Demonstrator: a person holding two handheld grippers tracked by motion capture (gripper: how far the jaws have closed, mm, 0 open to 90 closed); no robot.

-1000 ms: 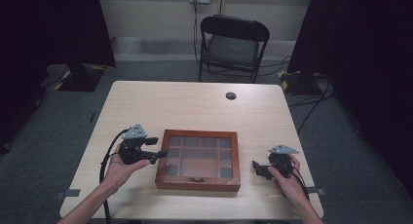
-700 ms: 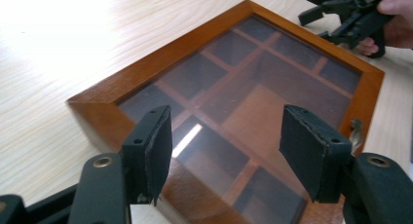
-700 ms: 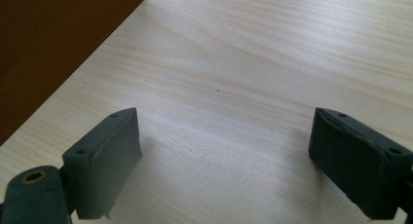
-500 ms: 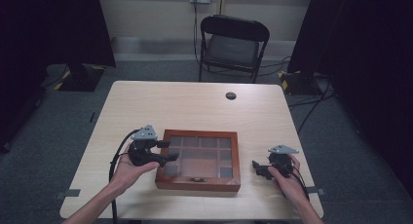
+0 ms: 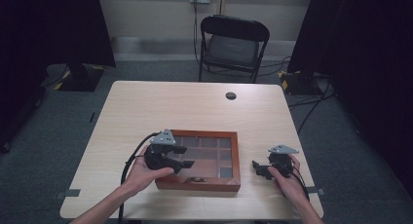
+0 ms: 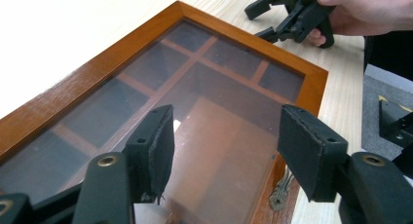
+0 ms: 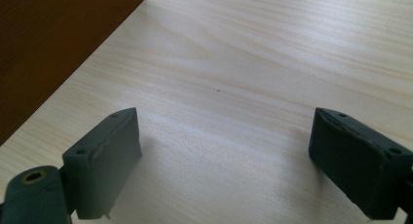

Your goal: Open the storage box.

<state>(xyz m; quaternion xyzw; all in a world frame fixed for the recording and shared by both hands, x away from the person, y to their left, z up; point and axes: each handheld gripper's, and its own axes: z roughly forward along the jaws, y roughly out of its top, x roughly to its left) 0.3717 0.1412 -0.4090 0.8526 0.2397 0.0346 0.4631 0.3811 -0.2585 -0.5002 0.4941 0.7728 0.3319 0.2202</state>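
Pale wood bench (image 5: pixel 146 112) carries your wooden box (image 5: pixel 234 158) near its front edge, glass lid down. Your left hand-held gripper (image 5: pixel 182 161) hovers over the lid, jaws apart with nothing between them, and they have just been closing; aim them at the small brass latch (image 6: pixel 278 195) on the front rim. Your right hand-held gripper (image 5: pixel 257 168) rests spread beside the box; use it to steady the side.

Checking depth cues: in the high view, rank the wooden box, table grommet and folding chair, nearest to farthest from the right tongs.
From the right tongs:
1. Wooden box, just beside them, toward the table's middle.
2. Table grommet, near the far edge.
3. Folding chair, beyond the table.
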